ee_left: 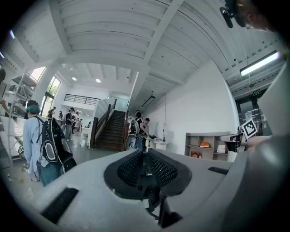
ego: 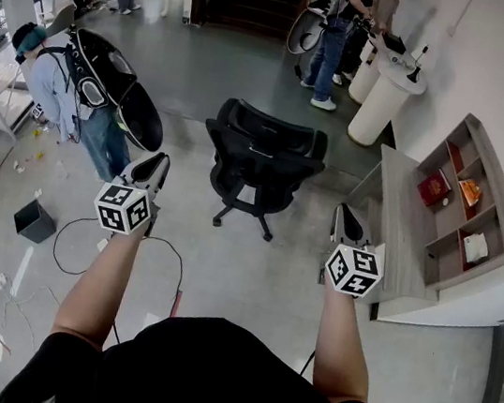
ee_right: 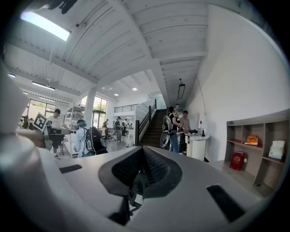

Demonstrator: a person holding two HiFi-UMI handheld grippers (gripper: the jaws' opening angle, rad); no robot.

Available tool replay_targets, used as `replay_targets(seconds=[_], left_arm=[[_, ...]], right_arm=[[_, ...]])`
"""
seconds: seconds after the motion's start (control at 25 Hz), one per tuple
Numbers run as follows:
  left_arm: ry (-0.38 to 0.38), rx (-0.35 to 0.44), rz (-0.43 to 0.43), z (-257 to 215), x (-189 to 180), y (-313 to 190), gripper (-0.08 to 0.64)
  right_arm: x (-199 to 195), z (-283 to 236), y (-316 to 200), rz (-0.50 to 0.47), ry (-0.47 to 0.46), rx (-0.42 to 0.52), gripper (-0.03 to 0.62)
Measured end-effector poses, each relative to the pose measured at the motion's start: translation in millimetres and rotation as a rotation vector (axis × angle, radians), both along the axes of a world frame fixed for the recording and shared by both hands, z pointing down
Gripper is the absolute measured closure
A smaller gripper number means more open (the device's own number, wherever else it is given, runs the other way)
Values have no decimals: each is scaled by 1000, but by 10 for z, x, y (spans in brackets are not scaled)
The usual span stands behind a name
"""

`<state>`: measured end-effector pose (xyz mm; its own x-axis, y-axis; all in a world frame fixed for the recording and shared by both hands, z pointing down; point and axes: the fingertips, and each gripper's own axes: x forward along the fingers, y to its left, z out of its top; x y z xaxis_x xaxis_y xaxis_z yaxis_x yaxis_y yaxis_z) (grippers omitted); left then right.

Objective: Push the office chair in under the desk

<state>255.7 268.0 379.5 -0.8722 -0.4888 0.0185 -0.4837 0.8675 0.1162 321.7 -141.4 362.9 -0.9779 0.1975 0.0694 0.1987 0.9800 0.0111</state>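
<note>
Here's the office chair (ego: 263, 162), black, standing out on the open gray floor (ego: 249, 281), well apart from the desk (ego: 402, 231) along the right wall. Its back is turned to the near side and its wheeled base sits clear of the desk's edge, so it's not tucked under at all.

Both arms are stretched forward. The left gripper (ego: 156, 165) is on the near left of the chair, the right gripper (ego: 345, 213) on the near right, just beside the desk's near corner. Neither one is touching the chair.

In the left gripper view, the left gripper (ee_left: 145, 153) has its jaws clenched together with nothing between them. It's the same in the right gripper view: the right gripper (ee_right: 143, 149) is pressed closed and empty.

On the right there's a shelf unit (ego: 491, 210) behind the desk with a red book (ego: 433, 188) in it. At far left stands a person with a backpack (ego: 65, 92), and a black box (ego: 35, 220) sits on the floor at near left.
</note>
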Motion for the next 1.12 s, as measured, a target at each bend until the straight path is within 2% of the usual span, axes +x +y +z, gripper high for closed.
replay_targets(seconds=[0.4, 0.68, 1.0, 1.12], left_arm=[[-14, -11, -2, -71, 12, -269, 512], [6, -17, -25, -10, 28, -221, 512], [-3, -29, 3, -9, -117, -328, 512], [-2, -20, 9, 44, -223, -329, 512]], right_arm=[[-38, 39, -198, -17, -1, -14, 583], [-50, 11, -154, -59, -3, -10, 583], [-114, 49, -144, -81, -2, -41, 581], [-177, 63, -134, -84, -1, -19, 581]])
